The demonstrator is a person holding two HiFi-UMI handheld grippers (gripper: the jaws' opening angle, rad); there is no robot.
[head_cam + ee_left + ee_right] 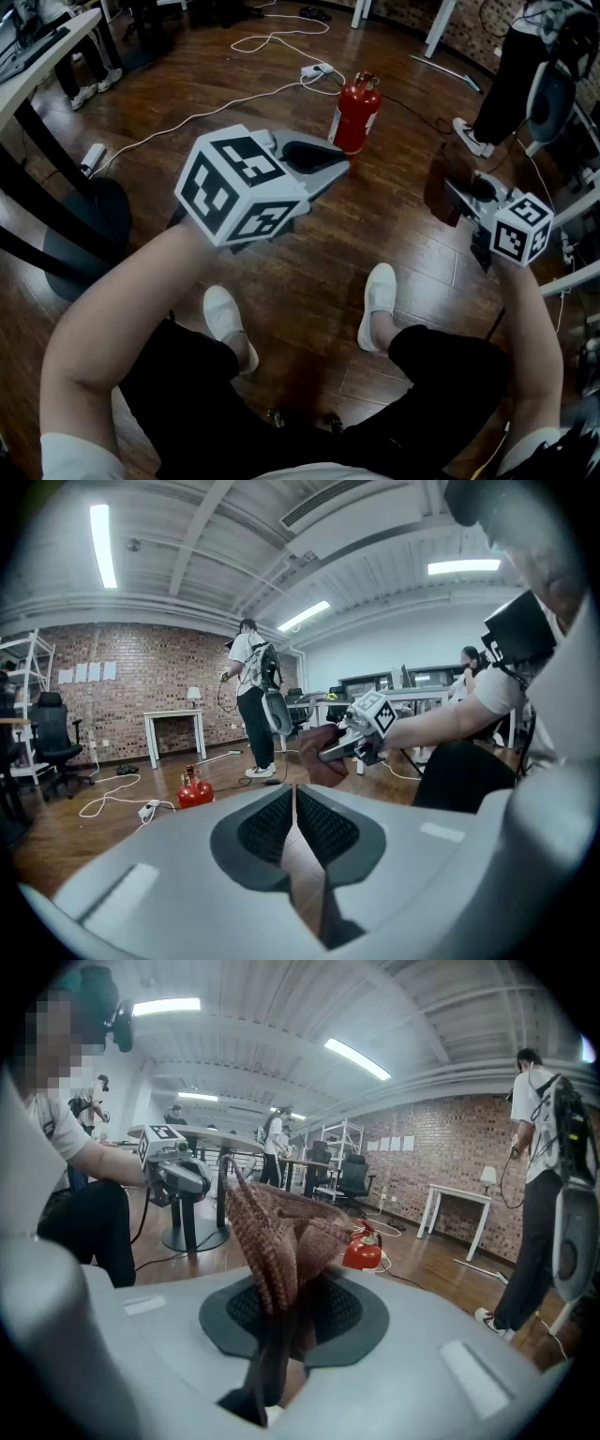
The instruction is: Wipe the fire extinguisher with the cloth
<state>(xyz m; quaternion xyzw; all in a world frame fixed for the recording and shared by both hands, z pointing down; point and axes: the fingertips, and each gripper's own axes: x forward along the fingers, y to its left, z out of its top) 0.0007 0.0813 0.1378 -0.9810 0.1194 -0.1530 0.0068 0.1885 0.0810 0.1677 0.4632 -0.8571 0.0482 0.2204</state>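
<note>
Red fire extinguisher (356, 114), upright on the dark wood floor (309, 281). Head view: it stands towards the far edge of the visible floor, near a white power strip (317, 70) and its trailing cable. The left gripper (317, 156) is held out in front of it, tip aimed that way. The right gripper (461, 195) is off to the right, well apart from the extinguisher, with a brown cloth (441, 190) bunched at its tip. The seated person's white shoes (225, 319) are planted on the boards below.

Left gripper view: jaws pressed together, nothing between them. Beyond them the extinguisher sits low on the floor at left. The other gripper with its cloth is at centre. A standing person (251, 700) is near a white table (173, 731) by the brick wall.

Right gripper view: jaws clamped on the ribbed brown cloth, which rises in folds from between the pads. The extinguisher shows just behind the cloth's right edge, apart from it.
</note>
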